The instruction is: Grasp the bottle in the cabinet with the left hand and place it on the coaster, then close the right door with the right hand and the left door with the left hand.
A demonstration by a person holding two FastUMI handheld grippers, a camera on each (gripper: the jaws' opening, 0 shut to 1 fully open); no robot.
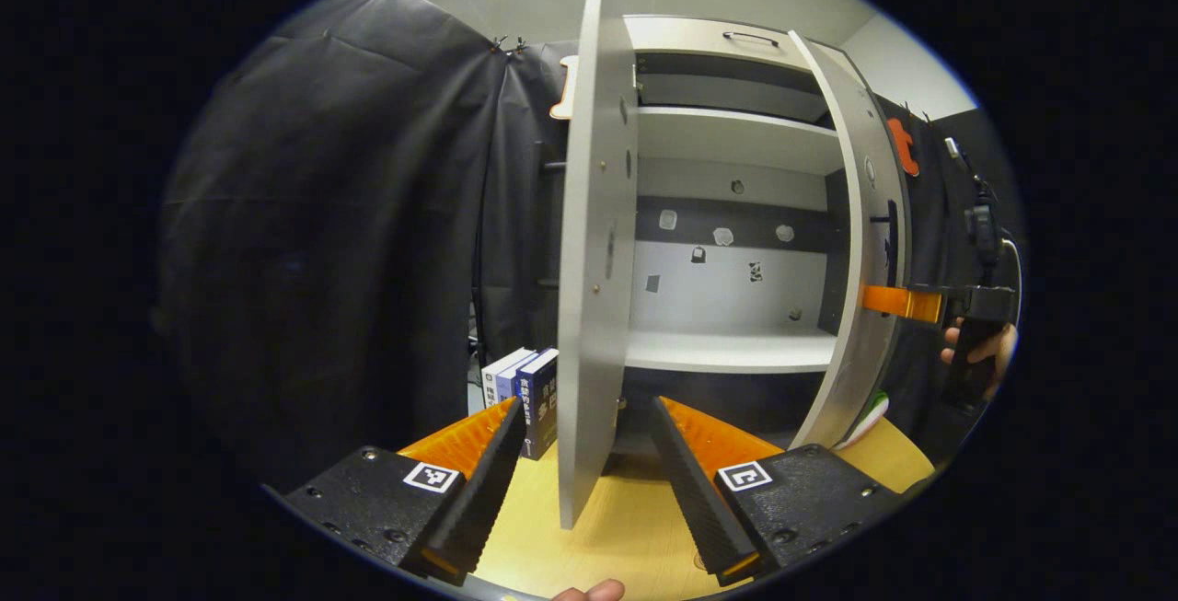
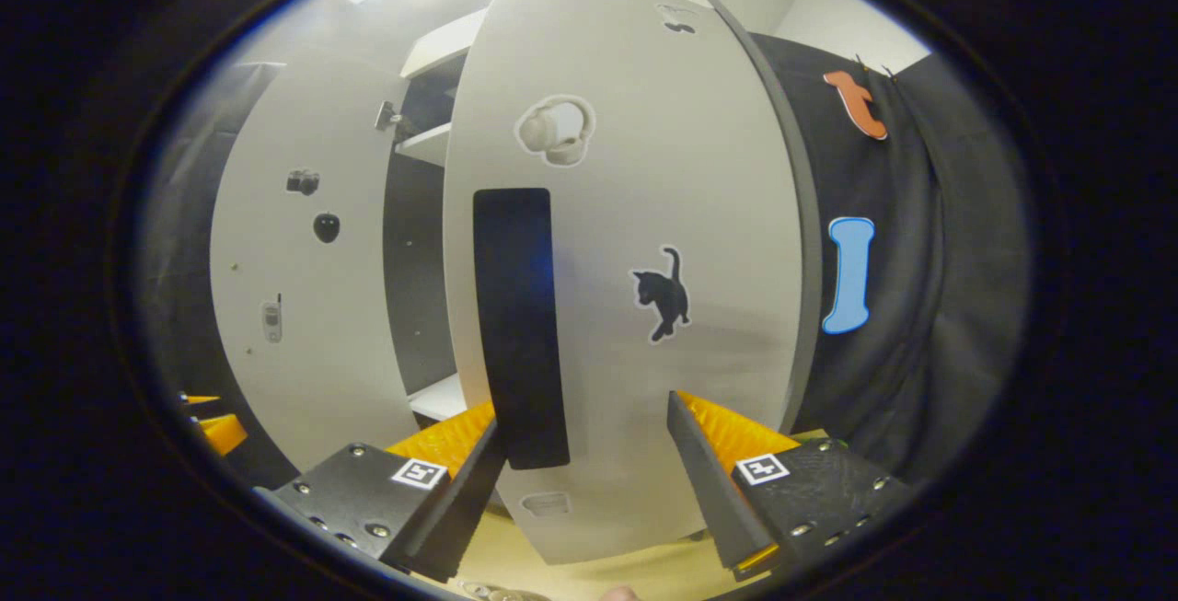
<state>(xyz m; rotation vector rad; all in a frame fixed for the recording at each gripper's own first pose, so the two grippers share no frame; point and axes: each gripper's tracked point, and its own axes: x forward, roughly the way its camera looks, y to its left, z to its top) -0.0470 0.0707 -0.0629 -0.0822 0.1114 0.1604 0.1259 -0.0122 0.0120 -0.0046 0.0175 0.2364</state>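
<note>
With both the right claw (image 2: 584, 481) and the left claw (image 1: 589, 491) spread empty, the right door (image 2: 635, 242) hangs half-closed beside the cabinet's left door (image 1: 594, 242), and an off-centre push could glance off.

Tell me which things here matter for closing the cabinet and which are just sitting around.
Part of the job:
left door
right door
cabinet
left gripper
right gripper

Just lying about:
books
cat sticker
table
</note>
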